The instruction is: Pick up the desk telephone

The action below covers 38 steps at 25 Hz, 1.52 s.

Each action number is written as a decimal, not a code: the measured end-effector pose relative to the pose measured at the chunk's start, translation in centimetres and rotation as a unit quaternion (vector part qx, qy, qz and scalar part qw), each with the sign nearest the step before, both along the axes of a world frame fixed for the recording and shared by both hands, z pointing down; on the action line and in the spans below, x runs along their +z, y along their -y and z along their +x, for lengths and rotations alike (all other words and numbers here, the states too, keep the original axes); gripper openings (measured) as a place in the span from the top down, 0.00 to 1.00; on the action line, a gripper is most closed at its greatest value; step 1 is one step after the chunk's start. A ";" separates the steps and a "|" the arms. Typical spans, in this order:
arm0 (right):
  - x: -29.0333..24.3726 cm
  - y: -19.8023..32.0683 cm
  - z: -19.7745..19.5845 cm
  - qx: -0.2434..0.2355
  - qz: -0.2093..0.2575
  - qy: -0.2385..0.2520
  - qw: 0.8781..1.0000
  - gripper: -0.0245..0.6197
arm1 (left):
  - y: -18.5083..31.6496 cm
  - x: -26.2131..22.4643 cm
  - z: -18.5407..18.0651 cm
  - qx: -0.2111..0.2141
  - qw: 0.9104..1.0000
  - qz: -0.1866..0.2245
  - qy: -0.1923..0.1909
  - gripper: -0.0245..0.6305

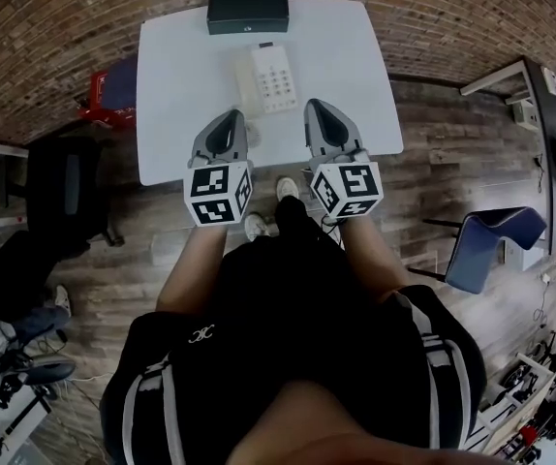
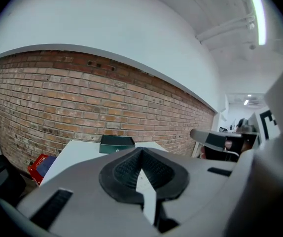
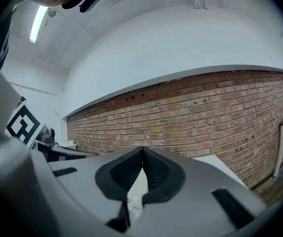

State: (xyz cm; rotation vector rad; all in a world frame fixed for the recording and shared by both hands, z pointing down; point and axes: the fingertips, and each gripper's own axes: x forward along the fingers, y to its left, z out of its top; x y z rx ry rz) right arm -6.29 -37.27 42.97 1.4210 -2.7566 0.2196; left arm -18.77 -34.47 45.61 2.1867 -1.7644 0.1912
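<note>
Phone (image 1: 270, 77) lies flat on the white tabletop (image 1: 181, 95), approx. mid-width, in the far half. It's just near of a dark box (image 1: 248, 11) that sits at the far edge by the brick wall. The handset looks to be on the phone's left, keypad on the right; too small to tell more.

Left gripper (image 1: 233, 116) & right gripper (image 1: 316, 107) are held side by side over the near part of the tabletop, tips pointing far. The phone is ahead & btwn their lines, touching neither. Both sets of jaws are closed w/ nothing btwn them; each gripper view shows ribbed pads (image 2: 124, 172) (image 3: 119, 174) meeting at the tip. The paired stance prob. sets up a two-sided approach, but the jaws must open first.

Room: tabletop is bare left & right of the phone, so side approaches look easy. The far side is tight, w/ box & wall close behind. Off the tabletop, a red item (image 1: 108, 90) is on the floor at left, a black chair (image 1: 65, 187) near-left & a blue chair (image 1: 486, 245) at right, all well apart from the phone.
</note>
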 end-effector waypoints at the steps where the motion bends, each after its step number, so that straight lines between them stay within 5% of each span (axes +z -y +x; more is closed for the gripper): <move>1: 0.6 0.6 -0.3 -0.012 -0.005 -0.002 1.000 0.96 | 0.7 0.3 0.0 -0.001 1.000 -0.003 0.000 0.96; 8: 5.3 5.7 -0.6 -0.034 -0.038 -0.030 0.998 0.96 | 5.3 4.2 -0.8 -0.017 0.998 -0.054 -0.015 0.96; 13: 7.9 9.5 0.0 -0.050 -0.080 -0.003 0.996 0.96 | 8.0 7.7 -1.5 -0.029 0.989 -0.106 -0.096 0.96; 16: 9.8 11.9 0.0 -0.055 -0.111 -0.003 0.992 0.96 | 9.6 9.7 -2.5 -0.040 0.986 -0.129 -0.102 0.96; 19: 12.5 13.7 -1.1 -0.093 -0.164 0.000 0.982 0.83 | 11.1 11.7 -3.1 -0.040 0.985 -0.141 -0.089 0.88; 25: 17.1 17.3 -2.1 -0.114 -0.236 0.000 0.965 0.78 | 14.1 14.9 -2.7 -0.029 0.973 -0.185 -0.135 0.57; 29: 20.2 19.4 -2.4 -0.108 -0.278 -0.003 0.954 0.70 | 15.8 17.1 -2.6 -0.025 0.964 -0.209 -0.160 0.53; 38: 24.6 21.3 -3.6 -0.113 -0.373 -0.003 0.921 0.70 | 17.6 20.5 -2.4 0.018 0.949 -0.261 -0.175 0.53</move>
